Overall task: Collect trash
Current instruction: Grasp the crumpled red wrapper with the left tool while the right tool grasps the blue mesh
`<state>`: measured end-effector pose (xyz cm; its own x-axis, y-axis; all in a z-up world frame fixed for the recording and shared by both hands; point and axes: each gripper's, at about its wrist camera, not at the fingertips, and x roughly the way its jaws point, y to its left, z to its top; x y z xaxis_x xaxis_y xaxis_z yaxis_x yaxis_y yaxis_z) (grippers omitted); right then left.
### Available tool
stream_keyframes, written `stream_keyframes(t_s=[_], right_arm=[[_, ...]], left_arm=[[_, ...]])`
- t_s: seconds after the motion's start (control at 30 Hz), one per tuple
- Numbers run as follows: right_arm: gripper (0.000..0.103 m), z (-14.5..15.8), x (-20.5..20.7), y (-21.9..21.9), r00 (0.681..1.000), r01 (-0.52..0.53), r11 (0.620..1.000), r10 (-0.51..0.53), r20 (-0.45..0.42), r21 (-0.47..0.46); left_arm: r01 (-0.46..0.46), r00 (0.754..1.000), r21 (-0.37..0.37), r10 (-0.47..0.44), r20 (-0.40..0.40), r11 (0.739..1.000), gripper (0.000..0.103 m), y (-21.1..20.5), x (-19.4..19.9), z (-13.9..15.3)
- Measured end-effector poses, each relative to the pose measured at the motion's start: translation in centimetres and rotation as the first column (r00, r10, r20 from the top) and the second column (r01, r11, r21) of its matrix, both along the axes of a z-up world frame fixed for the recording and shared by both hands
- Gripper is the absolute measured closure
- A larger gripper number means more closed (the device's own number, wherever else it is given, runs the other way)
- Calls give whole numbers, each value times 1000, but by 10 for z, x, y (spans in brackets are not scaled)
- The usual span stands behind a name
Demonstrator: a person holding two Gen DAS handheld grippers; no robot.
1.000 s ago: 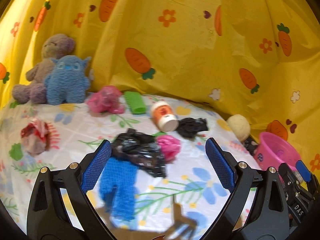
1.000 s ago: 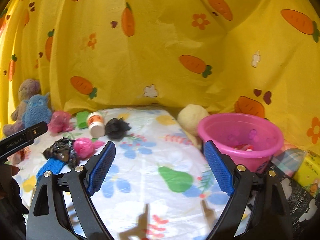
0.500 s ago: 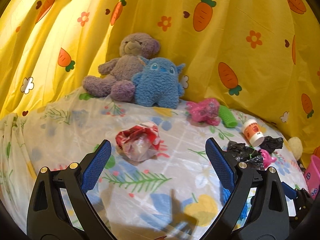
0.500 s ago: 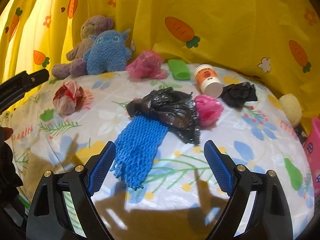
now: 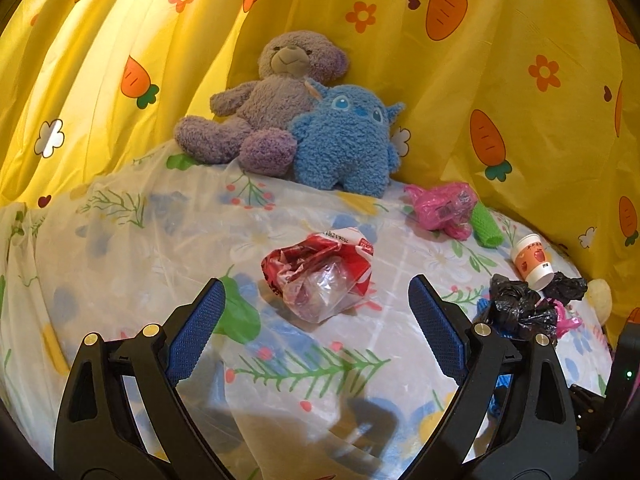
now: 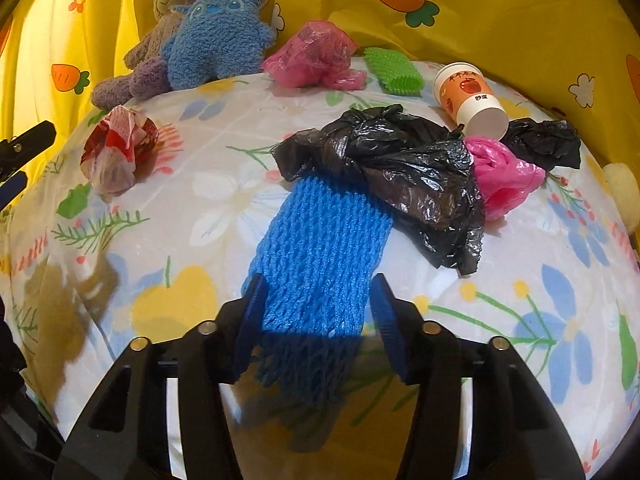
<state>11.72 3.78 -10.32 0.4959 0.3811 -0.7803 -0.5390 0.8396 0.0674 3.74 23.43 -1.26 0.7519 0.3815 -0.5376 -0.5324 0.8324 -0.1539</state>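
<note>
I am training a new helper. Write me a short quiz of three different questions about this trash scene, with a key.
1. True or false: the left gripper is open, with the red crumpled wrapper ahead of it.
2. What lies between the fingers of the right gripper? A) paper cup B) blue foam net C) green brush
3. Fill in: the black plastic bag covers the far end of the ____.

Key: 1 true; 2 B, blue foam net; 3 blue foam net.
</note>
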Motion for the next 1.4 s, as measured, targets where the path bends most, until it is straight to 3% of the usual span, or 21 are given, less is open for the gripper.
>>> stream_keyframes(t_s=[0.07,0.3,0.53,0.8,1.07,1.4], right_arm=[[93,1,-3,1,999,-39,999,39,0,21],[95,18,-20,-18,993,-96,992,90,76,81],[95,42,-35,-54,984,-118,986,100,146,120],[95,61,-47,-73,981,-127,975,96,170,185],[95,87,-54,-78,970,-166,956,114,215,240],[95,127,-61,-107,950,-141,932,33,309,333]], left_arm=[[2,1000,-9,-2,-18,1000,17,4,9,-1],[24,994,-55,-30,-103,998,39,26,50,-16],[117,983,-244,-147,-108,963,58,41,73,-40],[183,972,-188,-207,-114,965,73,19,84,-37],[235,972,-127,-234,22,964,77,-7,49,3],[387,917,-28,-381,117,922,77,-78,22,40]])
